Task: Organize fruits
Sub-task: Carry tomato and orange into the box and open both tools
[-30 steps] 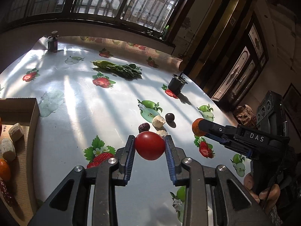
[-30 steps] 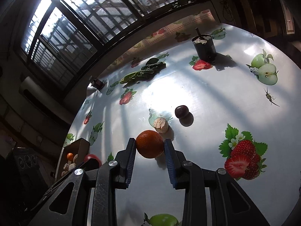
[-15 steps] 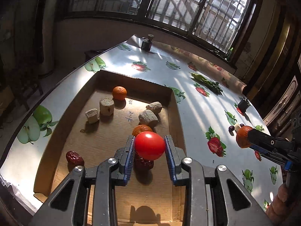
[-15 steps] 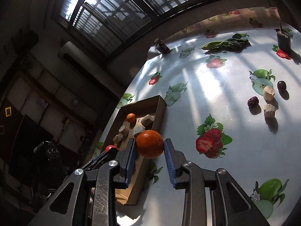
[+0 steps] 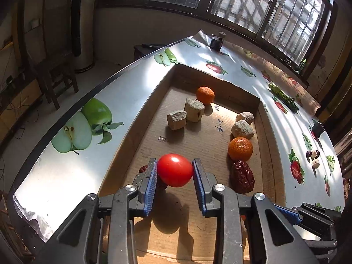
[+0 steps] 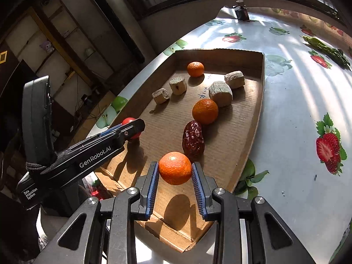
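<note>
You are holding a tomato (image 5: pixel 175 170) in the left gripper (image 5: pixel 175 173), its blue pads pressing the fruit at its widest girth on both sides. It is hanging above the near end of the cardboard tray (image 5: pixel 140 118), casting a shadow on the floor of the tray below. The right gripper (image 6: pixel 175 172) is clamping an orange (image 6: pixel 175 167) the same way, also over the tray's near end, just beside a dried red date (image 6: pixel 193 139).

Handling, as a judgement: the tomato is looking smooth, thin-skinned and soft (it would bruise or split under a hard squeeze), and its gloss is suggesting it could slip. You are gripping it correctly across the middle. The orange is appearing firmer, with a pebbled rind giving better hold, and light enough for the pads.

Already lying in the tray are two more oranges (image 6: pixel 205 111), the date and several pale cork-like chunks (image 6: pixel 220 94). Both fruits are rounded, so each is likely to roll once released; lower them close to the cardboard first.
</note>
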Demonstrator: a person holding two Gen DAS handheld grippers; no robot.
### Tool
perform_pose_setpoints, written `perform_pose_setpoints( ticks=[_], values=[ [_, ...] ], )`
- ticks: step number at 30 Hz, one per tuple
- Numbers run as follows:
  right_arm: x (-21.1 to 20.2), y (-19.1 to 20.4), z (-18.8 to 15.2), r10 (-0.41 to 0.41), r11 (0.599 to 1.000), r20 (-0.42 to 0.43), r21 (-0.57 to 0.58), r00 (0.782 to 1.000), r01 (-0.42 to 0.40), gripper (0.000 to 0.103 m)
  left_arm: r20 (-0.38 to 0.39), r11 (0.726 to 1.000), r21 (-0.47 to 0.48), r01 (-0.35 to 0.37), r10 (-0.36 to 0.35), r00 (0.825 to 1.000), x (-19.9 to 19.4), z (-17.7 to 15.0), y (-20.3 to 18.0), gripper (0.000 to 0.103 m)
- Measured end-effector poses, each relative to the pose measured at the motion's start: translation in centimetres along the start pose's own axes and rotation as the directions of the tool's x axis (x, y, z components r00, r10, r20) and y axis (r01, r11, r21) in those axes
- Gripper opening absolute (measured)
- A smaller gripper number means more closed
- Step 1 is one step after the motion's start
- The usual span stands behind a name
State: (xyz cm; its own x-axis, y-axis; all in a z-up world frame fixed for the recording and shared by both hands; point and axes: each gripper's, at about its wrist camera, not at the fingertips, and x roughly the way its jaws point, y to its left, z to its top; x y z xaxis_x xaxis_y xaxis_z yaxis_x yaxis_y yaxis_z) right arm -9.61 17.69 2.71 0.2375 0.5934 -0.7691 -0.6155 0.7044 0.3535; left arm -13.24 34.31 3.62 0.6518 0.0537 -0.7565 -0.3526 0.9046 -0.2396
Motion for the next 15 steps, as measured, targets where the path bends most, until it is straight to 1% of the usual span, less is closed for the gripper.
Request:
perform_pose_setpoints(
  ticks=[3,5,7,9,12,14,15],
  values=[
    [0.5,0.6,-0.2,-0.029,0.999,-0.003,-0.04,1.0,0.029,0.034,0.005,1.0,-0.004,0.013,-0.013,1.0,-0.1,0.1,0.0,0.031],
    [0.6,1.1,-0.3,-0.047,0.997,-0.001,-0.062,0.999,0.047,0.034,0.015,1.0,-0.013,0.02,-0.02,1.0,-0.5,0.3,0.0,0.034],
    [0.7,1.4,-0.3,-0.058,0.996,0.003,-0.073,0.998,0.058,0.034,0.031,1.0,-0.019,0.024,-0.023,0.999,-1.0,0.4,0.0,0.042],
    [0.5,1.6,-0.3,-0.061,0.995,0.01,-0.078,0.998,0.061,0.036,0.05,1.0,-0.016,0.025,-0.024,0.998,-1.7,0.6,-0.2,0.045],
    [-0.3,1.7,-0.4,-0.056,0.995,0.031,-0.08,0.998,0.058,0.04,0.077,1.0,-0.019,0.019,-0.017,0.997,-2.7,0.8,-0.5,0.054],
    [-1.0,1.8,-0.7,-0.058,0.995,0.048,-0.08,0.997,0.061,0.041,0.093,1.0,-0.013,0.011,-0.01,0.996,-3.3,0.9,-0.9,0.059],
    [-1.5,1.9,-0.8,-0.057,0.995,0.057,-0.079,0.997,0.061,0.041,0.098,1.0,-0.01,0.011,-0.01,0.995,-3.6,0.9,-1.1,0.063]
  ],
)
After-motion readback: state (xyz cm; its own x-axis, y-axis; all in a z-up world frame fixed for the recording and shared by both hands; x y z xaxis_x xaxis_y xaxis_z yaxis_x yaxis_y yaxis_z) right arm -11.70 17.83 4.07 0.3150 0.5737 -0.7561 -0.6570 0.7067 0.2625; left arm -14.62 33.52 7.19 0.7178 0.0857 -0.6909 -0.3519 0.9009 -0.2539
